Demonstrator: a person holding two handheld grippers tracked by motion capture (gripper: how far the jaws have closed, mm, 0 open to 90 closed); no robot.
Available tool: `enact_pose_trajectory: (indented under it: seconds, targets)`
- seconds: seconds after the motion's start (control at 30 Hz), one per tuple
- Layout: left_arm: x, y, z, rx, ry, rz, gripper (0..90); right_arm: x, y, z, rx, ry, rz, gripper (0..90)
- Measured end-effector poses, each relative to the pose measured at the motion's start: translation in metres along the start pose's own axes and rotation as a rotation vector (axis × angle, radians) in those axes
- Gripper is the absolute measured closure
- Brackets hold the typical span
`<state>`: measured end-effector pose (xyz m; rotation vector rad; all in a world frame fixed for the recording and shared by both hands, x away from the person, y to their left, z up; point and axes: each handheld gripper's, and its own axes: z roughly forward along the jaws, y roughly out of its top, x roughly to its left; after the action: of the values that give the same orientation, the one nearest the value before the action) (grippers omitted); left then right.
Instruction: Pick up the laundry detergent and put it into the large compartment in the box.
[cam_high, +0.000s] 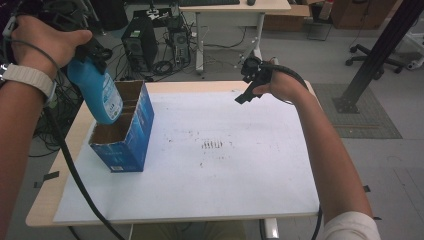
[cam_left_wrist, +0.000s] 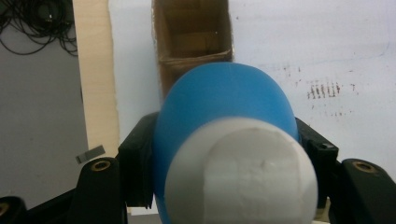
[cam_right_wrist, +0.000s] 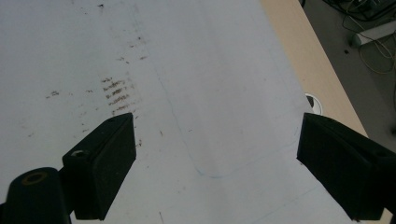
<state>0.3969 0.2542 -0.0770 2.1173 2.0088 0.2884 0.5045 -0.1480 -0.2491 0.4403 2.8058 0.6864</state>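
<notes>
Your left gripper (cam_left_wrist: 224, 154) is clamped on a blue bottle (cam_high: 97, 90), one black jaw pressed against each side of its body just below the cap. In the left gripper view the bottle's white cap (cam_left_wrist: 240, 172) faces the camera, round and matte with a slightly rough top, and the smooth, rounded blue shoulder swells out behind it. From the high view the bottle is a plain bright blue with a white printed label down its side; it hangs base down, tilted, with its lower end dipping into the open top of the blue carton (cam_high: 125, 137). That carton stands upright at the left side of the table, brown cardboard inside and split by dividers into compartments; the bottle sits over the middle part, though which compartment exactly you cannot tell.

Your right gripper (cam_right_wrist: 215, 154) is spread wide with nothing between its jaws. It hovers over the far right part of the white sheet (cam_high: 225, 165), well apart from the carton. Dark smudges (cam_high: 212, 145) mark the sheet near its middle.
</notes>
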Motion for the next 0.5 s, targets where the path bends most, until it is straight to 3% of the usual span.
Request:
enact_pose_trajectory:
  seconds: [0.5]
  targets:
    - [0.011, -0.003, 0.021, 0.005, -0.002, -0.016, 37.3, -0.001, -0.002, -0.002, 0.007, -0.006, 0.008, 11.8]
